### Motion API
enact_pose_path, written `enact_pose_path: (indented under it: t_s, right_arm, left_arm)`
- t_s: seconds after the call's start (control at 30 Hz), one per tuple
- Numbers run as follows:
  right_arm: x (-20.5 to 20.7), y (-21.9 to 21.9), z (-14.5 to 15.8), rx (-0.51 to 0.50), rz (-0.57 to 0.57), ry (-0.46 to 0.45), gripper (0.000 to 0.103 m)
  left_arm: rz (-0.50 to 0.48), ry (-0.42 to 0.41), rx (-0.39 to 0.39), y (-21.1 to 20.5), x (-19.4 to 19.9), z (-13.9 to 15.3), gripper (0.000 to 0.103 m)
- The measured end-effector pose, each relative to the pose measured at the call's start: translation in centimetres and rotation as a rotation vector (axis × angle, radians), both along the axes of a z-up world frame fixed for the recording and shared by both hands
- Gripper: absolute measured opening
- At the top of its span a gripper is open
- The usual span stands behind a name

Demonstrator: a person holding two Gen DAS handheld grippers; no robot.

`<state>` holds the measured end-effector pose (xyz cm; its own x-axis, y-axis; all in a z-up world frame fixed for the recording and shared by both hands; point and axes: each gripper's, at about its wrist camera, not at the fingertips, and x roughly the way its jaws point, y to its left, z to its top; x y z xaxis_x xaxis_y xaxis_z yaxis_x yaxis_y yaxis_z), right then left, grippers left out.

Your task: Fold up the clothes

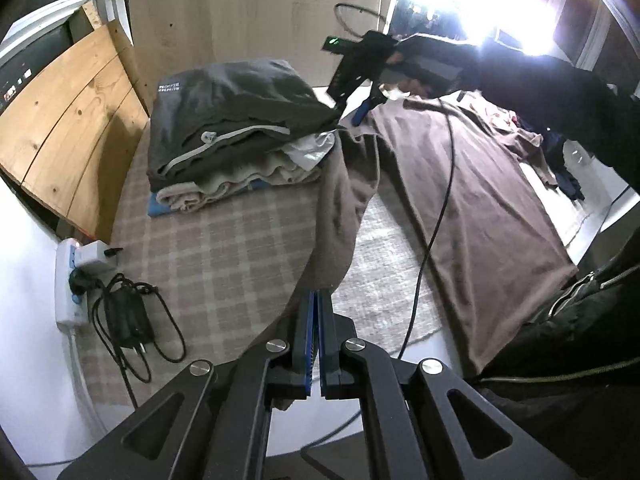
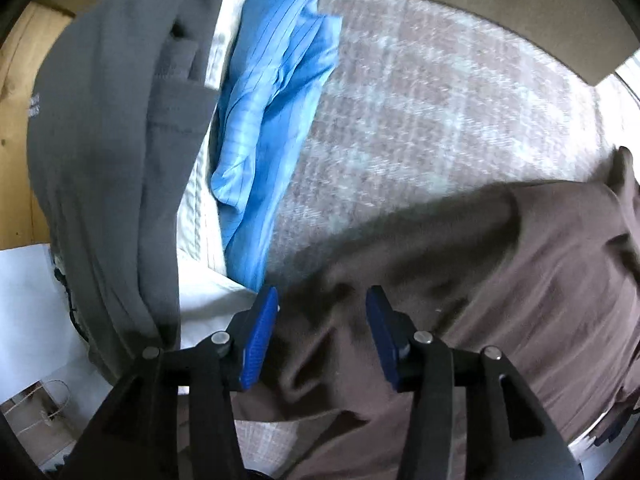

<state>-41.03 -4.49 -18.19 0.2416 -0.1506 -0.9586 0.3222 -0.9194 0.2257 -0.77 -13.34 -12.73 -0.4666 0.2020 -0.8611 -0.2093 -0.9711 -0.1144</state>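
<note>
Checked cloth [image 1: 224,248] covers the tabletop, pale plaid, running out to the round edge.

Brown garment [image 1: 480,200] lies spread flat over the right half of the cloth. One strip of it rises off the surface toward the near edge and ends in the left gripper.

Stack of folded clothes [image 1: 232,128] sits at the far left of the tabletop, just beside the brown garment's upper corner. Dark grey piece [image 2: 104,128] on top, cream layer [image 2: 200,216] under it, blue striped shirt [image 2: 264,120] at the bottom.

Person's dark sleeve [image 1: 540,92] reaches in from the right, carrying the right gripper over the garment's far end.

Black cable [image 1: 440,200] trails across the garment.

White power strip [image 1: 70,284] and black charger [image 1: 128,316] lie off the tabletop's left edge.

Left gripper [image 1: 318,300]: blue pads pressed together, clamped on the lifted strip of the brown garment.

Right gripper [image 2: 322,300]: pads stand apart, pointing down at a bunched fold of the brown garment; cloth lies beneath the gap, not pinched.
</note>
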Motion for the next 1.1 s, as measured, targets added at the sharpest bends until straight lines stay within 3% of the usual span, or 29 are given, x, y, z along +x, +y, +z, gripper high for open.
enact_pose_path:
  t_s: [0.13,0.17,0.23,0.27,0.43,0.63,0.73,0.83,0.93,1.03,1.1]
  right_arm:
    - [0.2,-1.1,-1.1,0.048,0.008,0.021,0.045]
    - [0.3,-1.0,-1.3,0.055,0.012,0.038,0.039]
    - [0.6,-1.0,-0.7,0.056,0.047,0.073,0.011]
    - [0.6,-0.7,-0.3,0.041,0.053,0.079,0.004]
    - [0.4,2.6,3.0,-0.118,-0.008,0.099,0.003]
    - [1.1,8.5,6.0,-0.327,-0.062,0.095,0.003]
    - [1.8,10.7,6.9,-0.384,-0.055,0.089,0.003]
    - [1.0,15.1,5.5,-0.371,-0.015,0.106,0.003]
    - [0.3,19.3,4.1,-0.352,0.026,0.125,0.003]
    - [2.8,20.0,0.7,-0.174,0.102,0.202,0.007]
    - [3.4,20.7,0.3,-0.177,0.104,0.219,0.010]
  left_arm:
    - [0.005,-0.002,-0.008,0.2,0.1,-0.2,0.001]
    - [0.008,-0.004,-0.007,0.2,0.1,-0.3,0.001]
    - [0.011,-0.005,-0.003,0.1,0.1,-0.5,0.001]
    - [0.011,-0.003,-0.003,0.0,0.1,-0.5,0.001]
    - [0.020,0.027,-0.008,1.0,0.6,0.5,0.001]
    - [-0.003,0.057,-0.066,7.6,3.3,1.6,0.001]
    - [0.000,0.048,-0.095,12.3,5.0,1.1,0.001]
    - [0.006,0.021,-0.079,17.3,6.4,-0.2,0.001]
    - [-0.026,-0.049,-0.004,22.8,7.2,-3.5,0.003]
    - [-0.015,-0.175,0.027,26.7,8.3,-7.7,0.007]
    - [0.044,-0.195,0.050,26.8,9.8,-8.5,0.007]
